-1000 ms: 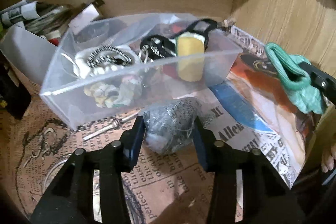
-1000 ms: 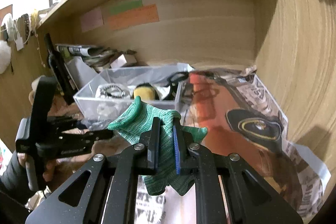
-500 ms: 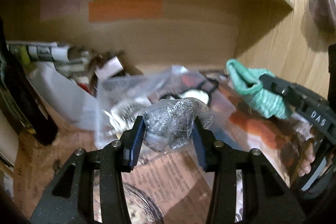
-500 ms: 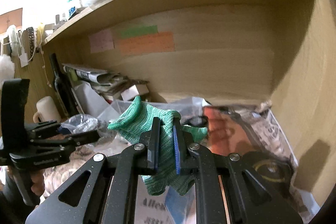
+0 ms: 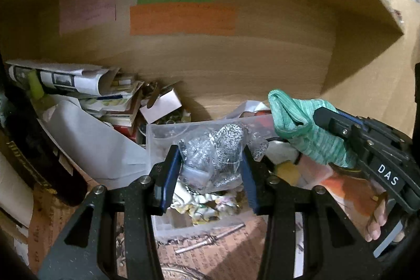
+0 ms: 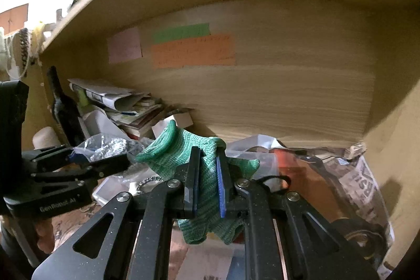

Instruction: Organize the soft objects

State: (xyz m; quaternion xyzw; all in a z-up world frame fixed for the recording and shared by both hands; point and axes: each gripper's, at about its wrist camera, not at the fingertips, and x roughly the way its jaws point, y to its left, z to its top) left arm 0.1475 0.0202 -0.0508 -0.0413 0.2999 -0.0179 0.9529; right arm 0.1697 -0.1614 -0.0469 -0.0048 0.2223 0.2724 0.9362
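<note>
My left gripper (image 5: 211, 169) is shut on a clear bag of grey speckled cloth (image 5: 215, 154) and holds it in the air over the clear plastic bin (image 5: 168, 225). My right gripper (image 6: 208, 175) is shut on a green knitted cloth (image 6: 181, 151), also raised. The green cloth shows in the left wrist view (image 5: 304, 133) to the right of the bag. The left gripper and its bag (image 6: 105, 147) show at the left of the right wrist view. Several small soft items lie in the bin.
A wooden shelf back wall (image 5: 210, 64) carries pink, green and orange notes. Rolled papers and books (image 5: 78, 85) are stacked at the left beside a dark bottle (image 6: 64, 106). Newspaper (image 6: 354, 175) lines the shelf floor. A metal pin (image 5: 210, 238) lies before the bin.
Both grippers have risen from the shelf floor with their loads. The bagged cloth now hangs above the bin instead of lying in front of it.
</note>
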